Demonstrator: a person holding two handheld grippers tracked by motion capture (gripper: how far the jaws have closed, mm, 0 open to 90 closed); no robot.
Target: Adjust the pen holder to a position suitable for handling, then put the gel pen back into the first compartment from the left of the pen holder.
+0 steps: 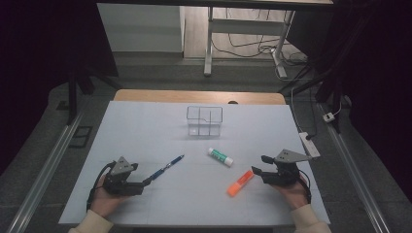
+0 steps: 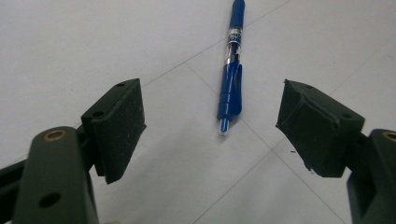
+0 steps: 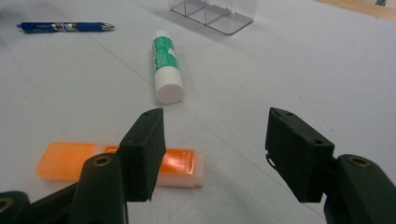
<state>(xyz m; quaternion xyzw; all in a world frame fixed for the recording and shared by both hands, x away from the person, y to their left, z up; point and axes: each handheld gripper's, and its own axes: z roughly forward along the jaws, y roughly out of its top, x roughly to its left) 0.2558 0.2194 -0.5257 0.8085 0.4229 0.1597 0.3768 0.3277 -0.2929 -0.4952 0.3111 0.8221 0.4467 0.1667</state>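
I have the left hand-held gripper (image 2: 212,126) resting low on the white table (image 1: 145,126), jaws spread wide with nothing between them; the blue pen (image 2: 231,70) lies flat just ahead of its tips. My right hand-held gripper (image 3: 215,149) also stands open and empty. The orange highlighter (image 3: 70,161) lies just beside its left jaw, the glue stick (image 3: 166,65) farther out, and the clear divided box (image 1: 204,120) beyond.
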